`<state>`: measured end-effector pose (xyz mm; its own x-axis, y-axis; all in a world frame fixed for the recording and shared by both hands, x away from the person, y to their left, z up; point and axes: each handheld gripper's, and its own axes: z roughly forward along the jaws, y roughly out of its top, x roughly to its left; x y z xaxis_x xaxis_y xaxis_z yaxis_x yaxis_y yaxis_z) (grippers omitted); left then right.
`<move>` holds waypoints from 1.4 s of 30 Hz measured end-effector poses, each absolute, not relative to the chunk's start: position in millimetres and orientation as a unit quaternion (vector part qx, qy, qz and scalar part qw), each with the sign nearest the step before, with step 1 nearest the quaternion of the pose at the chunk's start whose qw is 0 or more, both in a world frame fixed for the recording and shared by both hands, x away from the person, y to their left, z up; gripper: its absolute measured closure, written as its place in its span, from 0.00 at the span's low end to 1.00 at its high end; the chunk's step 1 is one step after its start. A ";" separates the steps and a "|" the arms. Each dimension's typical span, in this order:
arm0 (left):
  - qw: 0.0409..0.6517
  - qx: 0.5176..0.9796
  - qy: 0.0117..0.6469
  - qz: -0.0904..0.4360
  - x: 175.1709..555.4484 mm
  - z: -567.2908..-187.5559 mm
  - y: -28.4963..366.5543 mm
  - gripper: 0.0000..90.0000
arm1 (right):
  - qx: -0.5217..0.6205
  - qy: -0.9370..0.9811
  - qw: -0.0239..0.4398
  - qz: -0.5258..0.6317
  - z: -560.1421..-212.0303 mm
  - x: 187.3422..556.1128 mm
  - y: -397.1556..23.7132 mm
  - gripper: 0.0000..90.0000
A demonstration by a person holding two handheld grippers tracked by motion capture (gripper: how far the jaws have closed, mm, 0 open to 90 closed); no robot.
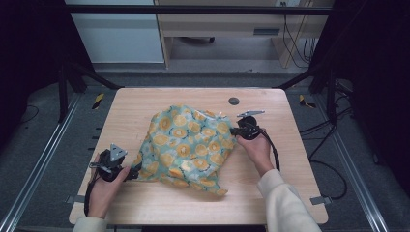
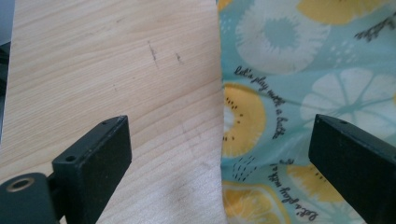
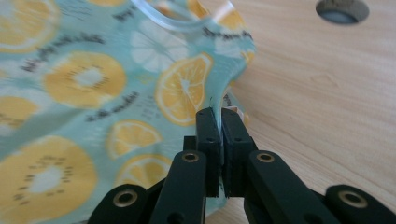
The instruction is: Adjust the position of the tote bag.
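**Fruit-print cloth: securing the second edge**

The fruit-print cloth (image 1: 187,150) lies crumpled mid-desk (image 1: 145,104). Your right hand-held gripper (image 3: 218,122) is clenched on its right-hand hem; your left hand-held gripper (image 2: 219,154) stands released, straddling the near-left edge. Slide the left jaws fully over that hem before closing, then probably lift both evenly.

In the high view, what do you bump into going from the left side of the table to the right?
Left gripper → fruit-print cloth → right gripper → bare table.
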<state>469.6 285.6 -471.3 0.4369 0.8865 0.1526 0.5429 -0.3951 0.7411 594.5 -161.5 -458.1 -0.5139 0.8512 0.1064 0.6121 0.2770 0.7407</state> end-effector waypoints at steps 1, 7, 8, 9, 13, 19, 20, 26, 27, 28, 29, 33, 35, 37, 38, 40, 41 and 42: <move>0.316 0.787 0.454 0.273 469.8 -469.7 285.4 0.07 | 0.462 0.783 0.160 0.386 -454.1 591.3 -160.6 0.98; 0.339 0.778 0.455 0.270 478.6 -450.8 281.9 0.08 | 0.421 0.788 0.162 0.419 -431.1 571.4 -153.4 0.98; 0.344 0.778 0.455 0.265 481.3 -447.0 280.5 0.08 | 0.418 0.788 0.161 0.422 -429.1 569.3 -152.4 0.98; 0.347 0.779 0.452 0.262 484.1 -443.3 278.9 0.08 | 0.413 0.788 0.159 0.428 -426.9 566.9 -151.5 0.98; 0.351 0.782 0.445 0.259 497.7 -429.2 270.2 0.08 | 0.389 0.794 0.154 0.442 -421.0 557.2 -145.6 0.98; 0.389 0.769 0.444 0.245 517.7 -403.2 260.2 0.08 | 0.364 0.806 0.158 0.439 -417.9 550.1 -138.9 0.98; 0.391 0.770 0.443 0.241 521.1 -399.1 258.3 0.08 | 0.364 0.806 0.157 0.440 -417.7 549.7 -138.0 0.98; 0.387 0.782 0.433 0.227 543.8 -387.0 244.6 0.08 | 0.358 0.809 0.157 0.438 -416.9 549.9 -135.3 0.98; 0.387 0.782 0.433 0.227 543.8 -387.0 244.6 0.07 | 0.358 0.809 0.157 0.439 -416.7 549.8 -135.0 0.98; 0.388 0.783 0.433 0.222 547.9 -386.8 242.5 0.07 | 0.358 0.809 0.157 0.439 -416.7 549.8 -135.0 0.98; 0.389 0.782 0.435 0.218 552.7 -387.1 239.6 0.07 | 0.356 0.810 0.157 0.439 -416.5 549.7 -134.8 0.98; 0.391 0.783 0.439 0.201 567.9 -390.6 230.6 0.07 | 0.352 0.812 0.156 0.438 -415.1 548.5 -134.0 0.98; 0.387 0.785 0.442 0.196 572.5 -393.9 228.1 0.07 | 0.353 0.812 0.155 0.438 -414.7 548.3 -133.4 0.98; 0.386 0.785 0.445 0.191 575.3 -396.4 226.5 0.06 | 0.350 0.813 0.156 0.439 -414.7 548.6 -132.5 0.98; 0.378 0.790 0.447 0.183 578.7 -400.6 224.9 0.06 | 0.348 0.814 0.155 0.439 -414.6 548.6 -132.3 0.98; 0.369 0.790 0.456 0.180 581.5 -405.3 223.0 0.06 | 0.348 0.814 0.156 0.438 -414.6 548.8 -131.1 0.98; 0.369 0.790 0.457 0.176 582.2 -406.5 222.8 0.06 | 0.348 0.815 0.155 0.437 -414.4 548.9 -130.6 0.98; 0.369 0.790 0.457 0.176 582.2 -406.5 222.8 0.07 | 0.348 0.815 0.155 0.437 -414.4 548.9 -130.6 0.98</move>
